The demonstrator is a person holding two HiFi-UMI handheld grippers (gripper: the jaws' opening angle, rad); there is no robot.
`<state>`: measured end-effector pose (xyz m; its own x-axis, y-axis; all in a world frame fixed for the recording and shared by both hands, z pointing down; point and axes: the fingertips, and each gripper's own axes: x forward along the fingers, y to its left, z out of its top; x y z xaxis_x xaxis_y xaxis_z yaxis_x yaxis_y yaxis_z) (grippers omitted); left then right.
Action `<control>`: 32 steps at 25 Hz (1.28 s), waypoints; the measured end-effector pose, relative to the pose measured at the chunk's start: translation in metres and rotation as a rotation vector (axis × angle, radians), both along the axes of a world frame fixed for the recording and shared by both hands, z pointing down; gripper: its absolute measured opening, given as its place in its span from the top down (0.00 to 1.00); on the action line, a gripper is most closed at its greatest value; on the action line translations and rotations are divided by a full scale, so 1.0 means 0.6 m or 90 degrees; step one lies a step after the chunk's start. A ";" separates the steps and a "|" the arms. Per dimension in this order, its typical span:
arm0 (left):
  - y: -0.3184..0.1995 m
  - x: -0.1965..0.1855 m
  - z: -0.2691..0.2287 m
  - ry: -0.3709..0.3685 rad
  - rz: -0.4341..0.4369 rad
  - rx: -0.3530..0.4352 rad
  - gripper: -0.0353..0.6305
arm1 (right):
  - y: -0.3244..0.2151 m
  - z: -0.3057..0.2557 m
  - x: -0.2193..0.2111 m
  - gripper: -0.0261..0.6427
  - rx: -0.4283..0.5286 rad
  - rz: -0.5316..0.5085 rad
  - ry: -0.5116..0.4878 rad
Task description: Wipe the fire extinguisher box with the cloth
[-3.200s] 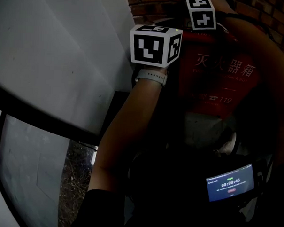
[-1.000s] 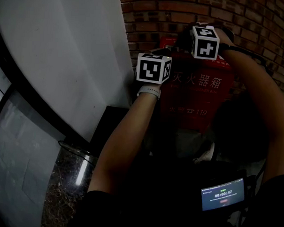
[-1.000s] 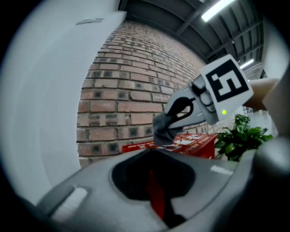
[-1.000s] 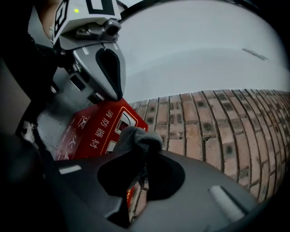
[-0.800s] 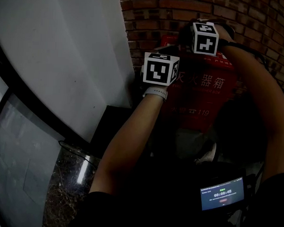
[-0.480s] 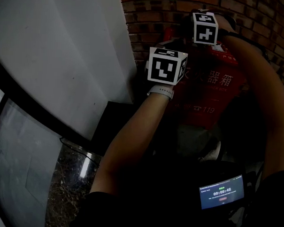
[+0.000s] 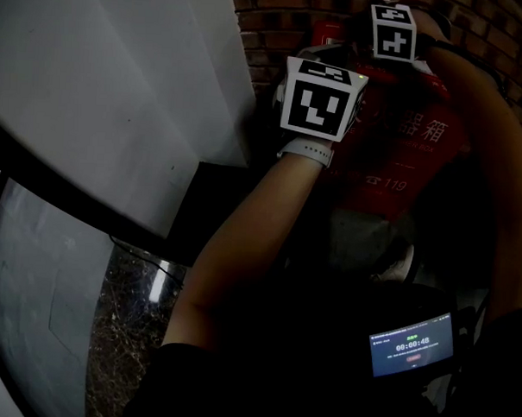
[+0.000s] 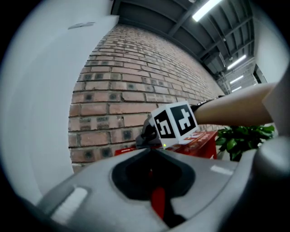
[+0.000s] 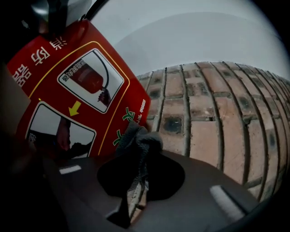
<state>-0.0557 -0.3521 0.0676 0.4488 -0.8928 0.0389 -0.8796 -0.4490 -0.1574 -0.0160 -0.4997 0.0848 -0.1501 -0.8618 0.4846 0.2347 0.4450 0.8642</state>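
The red fire extinguisher box stands against the brick wall, with white lettering on its front. My right gripper is shut on a grey cloth, and the bunched cloth presses against the edge of the box's top label by the bricks. In the head view only that gripper's marker cube shows, at the box's top rear. My left gripper is shut with nothing in it and hovers by the box's upper left corner, its cube over the box front. The box top shows beyond the jaws.
A white curved wall panel runs close on the left. The brick wall backs the box. A green plant stands to the right of it. A dark low box sits by the floor, and a lit device screen hangs at my chest.
My left gripper has shifted right and nearer to the camera, across the box's upper left. The right gripper has stayed at the box's top rear with the cloth.
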 end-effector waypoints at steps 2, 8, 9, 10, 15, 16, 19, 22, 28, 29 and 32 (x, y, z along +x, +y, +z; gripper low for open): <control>-0.001 -0.001 0.001 -0.002 -0.001 0.000 0.94 | 0.003 0.004 -0.003 0.92 -0.002 -0.003 0.000; -0.005 0.002 0.006 -0.013 0.002 -0.006 0.94 | 0.036 0.010 -0.010 0.92 -0.017 -0.017 -0.016; -0.005 0.002 0.006 -0.015 0.002 -0.007 0.94 | 0.044 0.010 -0.011 0.92 -0.020 -0.020 -0.016; -0.004 0.003 0.006 -0.015 0.004 -0.009 0.94 | 0.053 0.010 -0.013 0.92 -0.023 -0.023 -0.015; 0.005 0.016 0.006 0.007 0.028 -0.032 0.94 | 0.102 0.012 -0.018 0.92 -0.026 -0.038 -0.010; 0.005 0.013 0.006 0.007 0.023 -0.034 0.94 | 0.112 0.013 -0.019 0.92 -0.030 -0.039 -0.012; 0.004 0.014 0.009 0.011 0.026 -0.041 0.94 | 0.139 0.014 -0.022 0.92 -0.040 -0.043 -0.019; 0.003 0.019 0.011 0.027 0.034 -0.051 0.94 | 0.162 0.014 -0.020 0.92 -0.040 -0.050 -0.022; 0.001 0.017 0.010 0.037 0.031 -0.067 0.94 | 0.207 0.014 -0.021 0.92 -0.050 -0.065 -0.025; 0.000 0.017 0.009 0.038 0.030 -0.068 0.94 | 0.214 0.013 -0.021 0.92 -0.052 -0.067 -0.025; -0.001 0.017 0.007 0.048 0.026 -0.069 0.94 | 0.238 0.012 -0.022 0.92 -0.063 -0.073 -0.027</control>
<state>-0.0457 -0.3526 0.0718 0.4898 -0.8663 0.0984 -0.8678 -0.4952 -0.0397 -0.0290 -0.3570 0.0922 -0.2674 -0.7864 0.5568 0.2532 0.5002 0.8281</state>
